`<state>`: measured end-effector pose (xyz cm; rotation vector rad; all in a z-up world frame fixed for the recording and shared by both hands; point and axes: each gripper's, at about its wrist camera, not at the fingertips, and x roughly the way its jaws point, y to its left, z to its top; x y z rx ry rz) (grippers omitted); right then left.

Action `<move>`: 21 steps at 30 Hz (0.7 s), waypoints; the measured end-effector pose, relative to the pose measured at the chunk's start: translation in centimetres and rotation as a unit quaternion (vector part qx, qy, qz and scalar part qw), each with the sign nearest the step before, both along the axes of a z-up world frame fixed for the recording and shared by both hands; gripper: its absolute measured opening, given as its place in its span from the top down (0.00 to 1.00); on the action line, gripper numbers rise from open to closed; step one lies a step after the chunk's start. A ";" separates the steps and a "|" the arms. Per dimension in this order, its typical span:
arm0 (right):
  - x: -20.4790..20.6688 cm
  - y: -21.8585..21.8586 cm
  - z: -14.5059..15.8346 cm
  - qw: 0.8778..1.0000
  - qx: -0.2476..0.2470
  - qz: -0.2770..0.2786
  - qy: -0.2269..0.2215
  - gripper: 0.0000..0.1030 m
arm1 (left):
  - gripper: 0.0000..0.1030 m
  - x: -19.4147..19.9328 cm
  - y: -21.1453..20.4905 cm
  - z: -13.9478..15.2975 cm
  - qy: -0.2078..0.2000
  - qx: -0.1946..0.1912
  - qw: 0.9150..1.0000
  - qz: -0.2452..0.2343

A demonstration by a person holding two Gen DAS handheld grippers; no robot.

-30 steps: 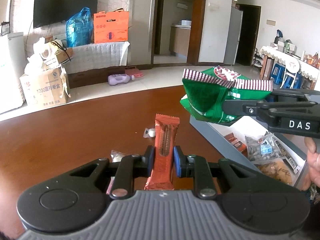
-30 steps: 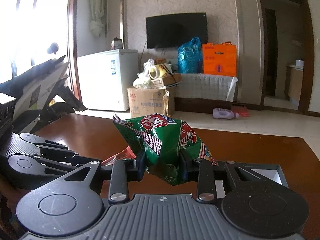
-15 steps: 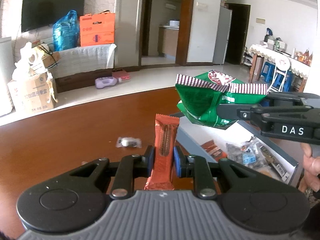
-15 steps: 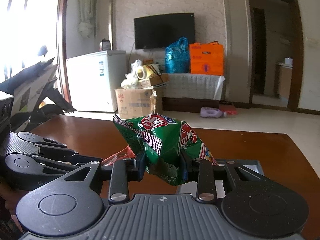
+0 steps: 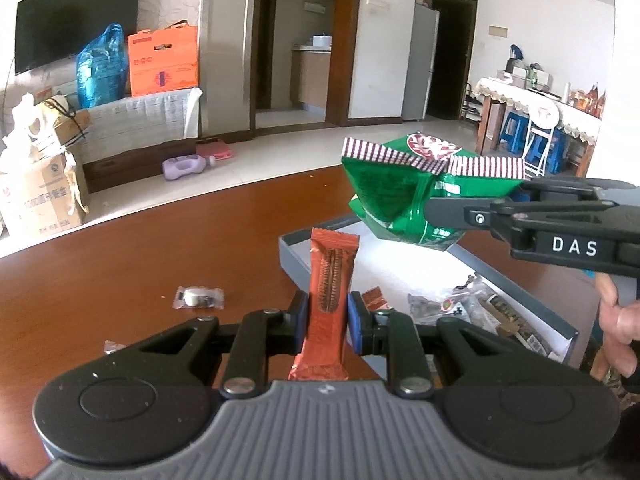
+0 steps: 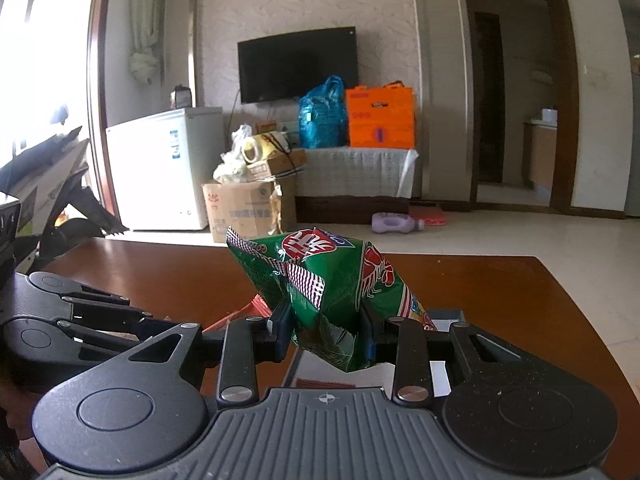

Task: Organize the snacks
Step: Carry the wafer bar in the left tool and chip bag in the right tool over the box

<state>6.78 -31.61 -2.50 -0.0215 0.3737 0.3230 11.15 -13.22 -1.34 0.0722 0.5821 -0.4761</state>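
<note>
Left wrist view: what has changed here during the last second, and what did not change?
The left gripper swung to the right: the grey tray now lies straight ahead behind the orange snack bar, and the small clear-wrapped candy slid to the left of it. Nothing was taken or released. The right gripper stays shut on the green chip bag, held above the tray.

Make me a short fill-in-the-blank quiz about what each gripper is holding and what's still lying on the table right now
1. The left gripper is shut on a snack bar whose wrapper is ____ in colour.
2. The right gripper is shut on a crumpled ____ chip bag.
3. The chip bag hangs above the grey ____, which already holds some packets.
4. A small clear-wrapped candy lies on the brown ____, left of the tray.

Missing words: orange; green; tray; table
</note>
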 end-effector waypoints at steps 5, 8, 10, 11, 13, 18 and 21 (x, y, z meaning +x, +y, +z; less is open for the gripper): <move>0.1 -0.6 0.0 1.000 0.001 -0.005 -0.001 0.66 | 0.82 0.1 -0.4 0.0 0.001 0.000 1.000 -0.003; -0.1 -0.7 -0.1 1.000 0.000 -0.006 -0.001 0.66 | 0.82 0.2 -0.9 0.0 0.001 -0.001 1.000 -0.006; -0.1 -0.8 -0.2 1.000 0.000 -0.007 0.000 0.66 | 0.82 0.3 -1.2 0.0 0.001 -0.003 1.000 -0.009; -0.1 -0.9 -0.2 1.000 0.000 -0.008 0.001 0.66 | 0.82 0.4 -1.6 -0.1 0.001 -0.003 1.000 -0.010; 0.0 -1.1 -0.3 1.000 0.001 -0.010 0.002 0.66 | 0.82 0.6 -2.0 -0.1 0.001 -0.004 1.000 -0.014; 0.4 -1.6 -0.7 1.000 0.002 -0.018 0.008 0.66 | 0.82 0.9 -3.1 -0.2 0.003 0.000 1.000 -0.023; 0.6 -2.1 -1.0 1.000 0.005 -0.022 0.011 0.66 | 0.82 1.2 -3.7 -0.4 0.006 0.001 1.000 -0.025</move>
